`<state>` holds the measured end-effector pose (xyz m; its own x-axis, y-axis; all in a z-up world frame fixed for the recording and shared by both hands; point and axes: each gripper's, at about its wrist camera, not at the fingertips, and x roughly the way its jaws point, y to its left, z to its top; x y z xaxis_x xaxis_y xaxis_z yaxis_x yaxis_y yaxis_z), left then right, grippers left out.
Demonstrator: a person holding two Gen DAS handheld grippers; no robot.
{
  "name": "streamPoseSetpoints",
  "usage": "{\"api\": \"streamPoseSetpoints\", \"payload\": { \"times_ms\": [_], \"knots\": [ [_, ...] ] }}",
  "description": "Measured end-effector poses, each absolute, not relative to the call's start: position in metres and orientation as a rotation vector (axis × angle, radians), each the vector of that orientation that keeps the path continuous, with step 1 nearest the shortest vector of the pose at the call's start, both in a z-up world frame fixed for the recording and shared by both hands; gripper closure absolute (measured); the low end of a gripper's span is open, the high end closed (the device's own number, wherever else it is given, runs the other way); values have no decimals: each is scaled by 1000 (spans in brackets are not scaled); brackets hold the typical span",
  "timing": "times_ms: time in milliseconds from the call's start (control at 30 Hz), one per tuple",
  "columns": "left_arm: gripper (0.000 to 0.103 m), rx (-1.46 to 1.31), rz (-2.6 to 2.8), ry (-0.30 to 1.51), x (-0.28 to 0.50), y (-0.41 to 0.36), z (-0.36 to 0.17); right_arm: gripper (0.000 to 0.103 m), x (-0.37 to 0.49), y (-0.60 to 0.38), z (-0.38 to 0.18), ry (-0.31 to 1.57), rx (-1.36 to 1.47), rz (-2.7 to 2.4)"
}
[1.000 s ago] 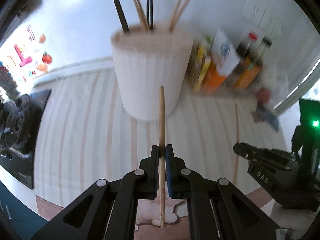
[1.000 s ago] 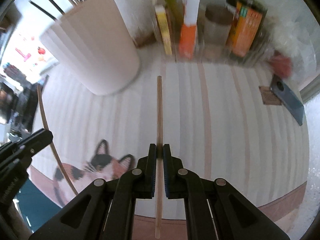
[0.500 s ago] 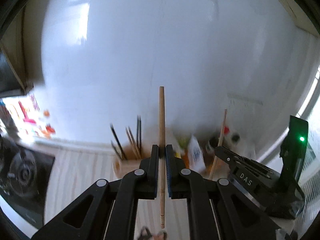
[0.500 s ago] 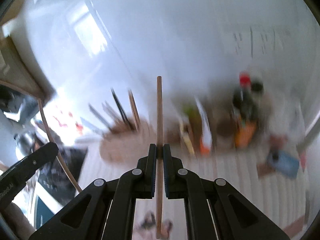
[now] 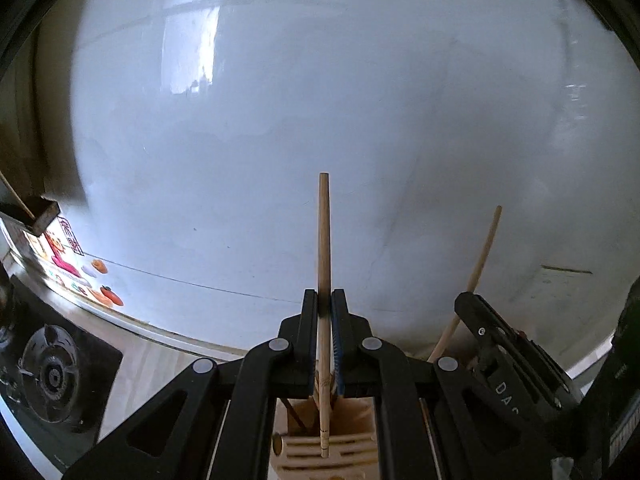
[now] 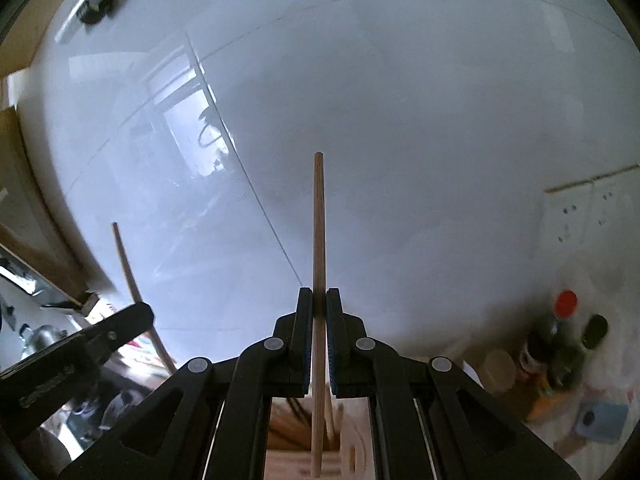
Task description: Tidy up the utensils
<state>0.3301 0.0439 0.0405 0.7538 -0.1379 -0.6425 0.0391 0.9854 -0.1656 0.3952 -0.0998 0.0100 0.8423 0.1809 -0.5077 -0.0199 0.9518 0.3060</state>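
Observation:
My left gripper (image 5: 325, 300) is shut on a light wooden chopstick (image 5: 324, 232) that stands upright, its lower end over the pale ribbed utensil holder (image 5: 344, 450) below the fingers. My right gripper (image 6: 316, 298) is shut on a darker wooden chopstick (image 6: 319, 220), also upright, above the same holder (image 6: 348, 456), which has several chopsticks in it. Each gripper shows in the other's view: the right one (image 5: 468, 304) with its stick (image 5: 482, 256), the left one (image 6: 144, 312) with its stick (image 6: 126, 264).
A white glossy wall (image 5: 320, 100) fills both views. A gas hob (image 5: 52, 376) lies at the left. Sauce bottles (image 6: 560, 344) and a blue phone (image 6: 600, 420) stand at the right on the counter.
Both grippers have tilted up and moved over the holder with their chopsticks. The holder, once ahead on the counter, now lies under the fingers.

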Motion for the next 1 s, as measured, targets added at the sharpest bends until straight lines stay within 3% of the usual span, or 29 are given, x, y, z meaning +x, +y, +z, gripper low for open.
{"api": "streamPoseSetpoints", "payload": {
  "times_ms": [467, 600, 700, 767, 833, 900, 1000],
  "knots": [
    [98, -147, -119, 745, 344, 51, -2, 96, 434, -75, -32, 590, 221, 137],
    [94, -130, -120, 768, 330, 53, 5, 96, 430, -68, -34, 646, 198, 178],
    [74, -122, -94, 768, 313, 56, 15, 93, 417, -66, -34, 696, 187, 200],
    [27, -119, -70, 756, 300, 62, 20, 79, 409, -63, -35, 715, 187, 202],
    [15, -113, -35, 736, 285, 71, 23, 63, 397, -67, -31, 717, 185, 190],
    [14, -94, -6, 733, 271, 75, 24, 58, 383, -71, -30, 720, 195, 175],
    [0, -41, 34, 745, 254, 81, 14, 50, 361, -84, -27, 733, 197, 120]
  ]
}}
